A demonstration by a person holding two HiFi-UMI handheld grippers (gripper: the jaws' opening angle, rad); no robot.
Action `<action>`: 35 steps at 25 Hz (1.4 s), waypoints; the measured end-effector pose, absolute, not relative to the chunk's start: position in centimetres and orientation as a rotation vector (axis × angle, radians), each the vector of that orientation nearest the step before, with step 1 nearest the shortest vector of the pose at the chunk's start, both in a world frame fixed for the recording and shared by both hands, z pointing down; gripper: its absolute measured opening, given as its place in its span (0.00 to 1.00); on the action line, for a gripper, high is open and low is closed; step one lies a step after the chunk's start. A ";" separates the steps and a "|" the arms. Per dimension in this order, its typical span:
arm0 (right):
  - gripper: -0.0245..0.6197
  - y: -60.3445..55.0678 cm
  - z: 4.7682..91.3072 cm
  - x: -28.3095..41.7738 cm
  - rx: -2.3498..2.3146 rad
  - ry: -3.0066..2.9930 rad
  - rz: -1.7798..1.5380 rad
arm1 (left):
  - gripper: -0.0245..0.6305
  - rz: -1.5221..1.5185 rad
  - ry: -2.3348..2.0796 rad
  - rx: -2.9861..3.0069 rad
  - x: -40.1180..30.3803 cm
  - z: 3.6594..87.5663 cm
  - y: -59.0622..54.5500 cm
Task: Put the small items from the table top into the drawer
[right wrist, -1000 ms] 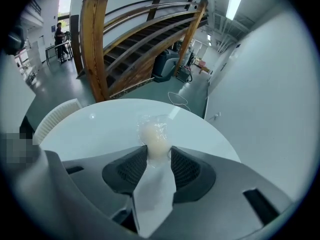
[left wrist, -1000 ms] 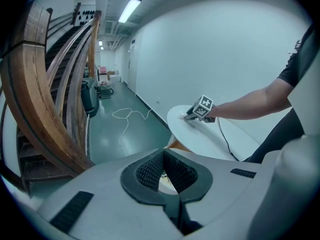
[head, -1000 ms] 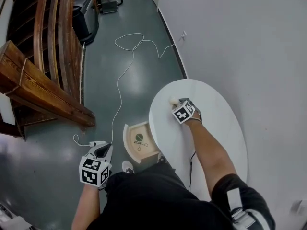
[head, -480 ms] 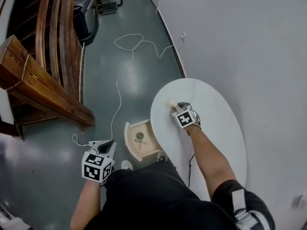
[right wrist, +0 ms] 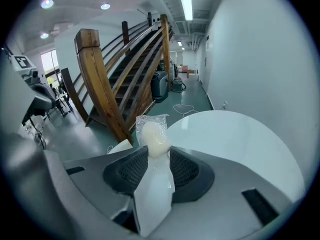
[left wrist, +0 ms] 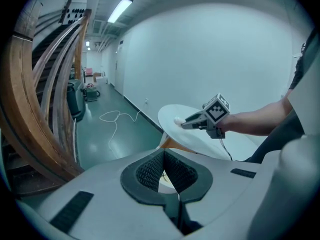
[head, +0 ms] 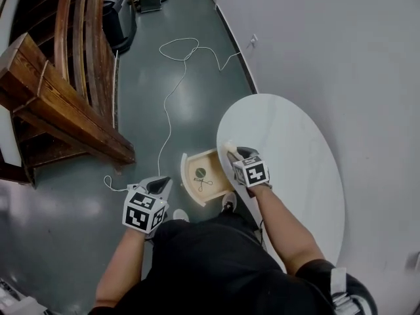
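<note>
Well, nearest of all is the person in a black top, with a pair of tongs in each hand. The left tongs [head: 159,186] hang low on the left over the grey-green floor [head: 141,117], jaws apart and nothing between them. The cube behind them carries black-and-white square markers (the only print that can be made out, and the right cube has the same).

A little farther and to the right, the right tongs [head: 234,153] sit at the left rim of the white oval tabletop [head: 295,143]. Their jaws have just been closing and now clamp a small packet [right wrist: 152,131]: clear film round a cream-white lump, with a white strip running down between the pads. The packet is at the tabletop's left edge, just right of the open drawer [head: 186,172].

That drawer, of pale wood, stands pulled out between the two tongs. In it lie a small round green item [head: 200,172] and, nearer, a thin dark item [head: 205,184] too small to identify.

Farther off, a white cable [head: 172,84] loops across the floor toward the white wall [head: 341,44] on the right. A dark wooden staircase [head: 59,110] runs along the left side into the distance.
</note>
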State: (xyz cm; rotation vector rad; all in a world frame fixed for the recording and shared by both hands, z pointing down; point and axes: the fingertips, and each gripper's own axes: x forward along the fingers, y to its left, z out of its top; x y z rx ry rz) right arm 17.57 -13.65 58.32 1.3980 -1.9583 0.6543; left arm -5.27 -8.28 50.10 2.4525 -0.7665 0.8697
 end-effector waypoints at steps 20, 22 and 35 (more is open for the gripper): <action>0.24 -6.2 70.4 6.0 1.245 -1.813 1.228 | 0.06 0.905 -0.756 2.366 -9.3 53.0 -5.7; 0.24 -6.7 71.6 6.0 1.229 -1.781 1.200 | 0.06 0.906 -0.779 2.344 -10.0 53.3 -5.6; 0.25 -10.5 81.1 8.0 1.262 -1.581 1.240 | 0.06 0.966 -0.874 2.197 -12.9 56.6 -4.1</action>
